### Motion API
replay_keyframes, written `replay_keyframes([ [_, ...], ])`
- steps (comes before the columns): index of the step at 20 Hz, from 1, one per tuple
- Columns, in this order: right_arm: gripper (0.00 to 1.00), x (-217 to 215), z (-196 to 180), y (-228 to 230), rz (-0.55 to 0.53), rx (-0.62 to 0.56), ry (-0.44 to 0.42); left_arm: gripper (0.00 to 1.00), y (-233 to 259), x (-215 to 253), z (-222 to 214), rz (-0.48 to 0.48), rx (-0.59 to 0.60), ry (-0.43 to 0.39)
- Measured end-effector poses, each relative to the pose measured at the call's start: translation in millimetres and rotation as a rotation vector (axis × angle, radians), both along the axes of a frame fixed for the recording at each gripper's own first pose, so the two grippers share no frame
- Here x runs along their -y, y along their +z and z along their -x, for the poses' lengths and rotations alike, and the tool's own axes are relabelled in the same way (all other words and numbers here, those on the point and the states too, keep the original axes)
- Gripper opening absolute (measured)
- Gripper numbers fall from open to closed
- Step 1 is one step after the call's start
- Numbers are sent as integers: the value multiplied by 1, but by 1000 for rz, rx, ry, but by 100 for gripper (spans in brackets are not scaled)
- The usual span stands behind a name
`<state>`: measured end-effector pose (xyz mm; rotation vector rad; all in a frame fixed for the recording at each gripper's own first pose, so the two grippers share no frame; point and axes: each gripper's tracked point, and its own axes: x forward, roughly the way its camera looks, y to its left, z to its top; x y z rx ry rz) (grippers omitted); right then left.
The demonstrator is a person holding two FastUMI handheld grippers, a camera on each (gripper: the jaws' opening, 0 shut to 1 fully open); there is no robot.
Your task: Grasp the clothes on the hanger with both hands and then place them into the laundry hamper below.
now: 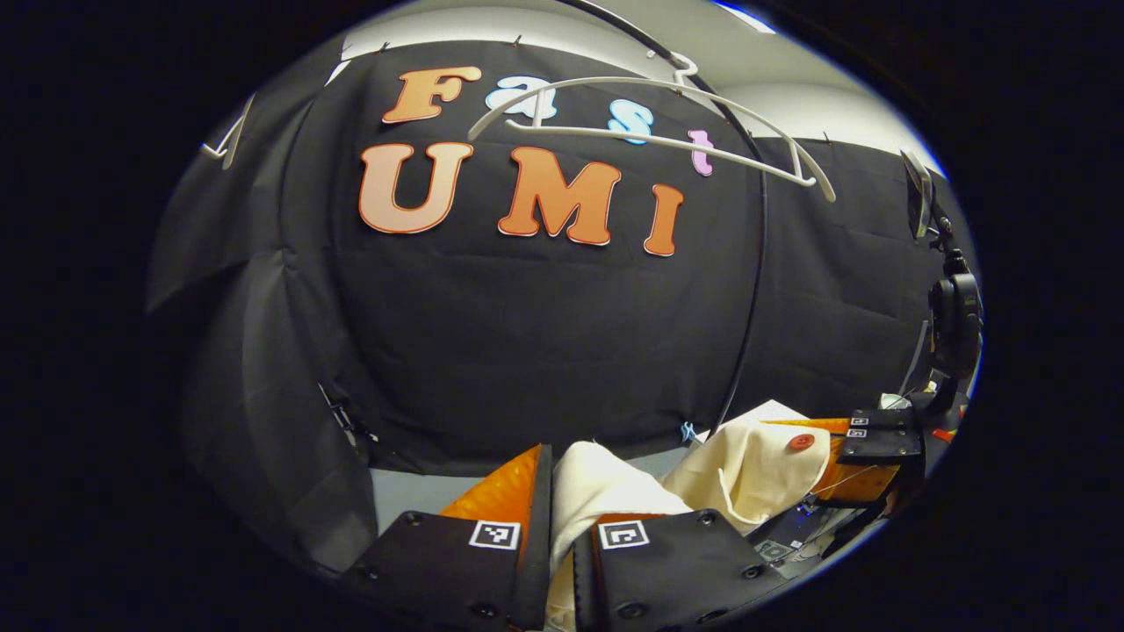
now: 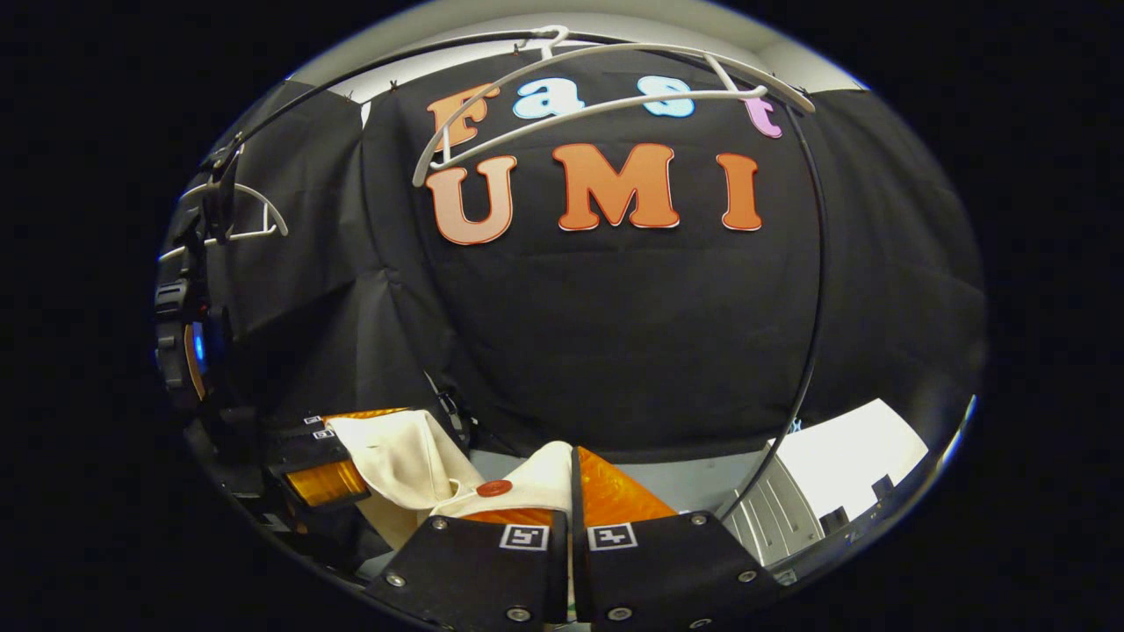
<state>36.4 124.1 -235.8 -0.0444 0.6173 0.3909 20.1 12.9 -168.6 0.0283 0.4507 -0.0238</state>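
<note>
Both grippers' fingers clamped on cream garment (image 1: 746,474), bare hanger (image 1: 650,132) above

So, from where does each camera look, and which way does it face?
Left gripper view: rides on the left gripper, faces the booth wall and white hanger; own fingers pinch the cream garment; right gripper at right.
Right gripper view: rides on the right gripper, faces the same wall; left gripper at left.
Shared: hanger, garment, red button.

A bare white hanger (image 2: 606,105) hangs from the black rail (image 2: 812,290).
</note>
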Motion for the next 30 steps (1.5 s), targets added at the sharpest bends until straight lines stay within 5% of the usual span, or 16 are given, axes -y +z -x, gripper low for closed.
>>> replay_keyframes([
  [7, 8, 12, 6, -26, 46, -78, -30, 17, -30, -4, 3, -3, -115, 9],
  [11, 15, 25, 14, -44, 86, -109, -40, 24, -46, -12, 12, 20, -169, 41],
  [12, 15, 30, 18, -51, 100, -122, -46, 16, -52, -14, 14, 25, -189, 46],
  [13, 15, 35, 23, -59, 117, -149, -51, 27, -60, -17, 17, 26, -218, 45],
  [19, 22, 69, 62, -117, 163, -385, -142, 30, -119, -24, 58, 38, -434, 62],
  [21, 22, 72, 62, -122, 154, -399, -163, 27, -125, -25, 65, 20, -446, 65],
  [23, 15, 76, 65, -120, 158, -398, -171, 43, -124, -27, 64, 3, -453, 60],
  [24, 23, 78, 66, -119, 156, -396, -174, 43, -123, -27, 65, 5, -451, 62],
  [26, 23, 77, 70, -120, 152, -403, -179, 35, -122, -26, 67, 15, -453, 66],
  [30, 23, 79, 76, -120, 155, -406, -188, 35, -118, -25, 70, 10, -438, 57],
])
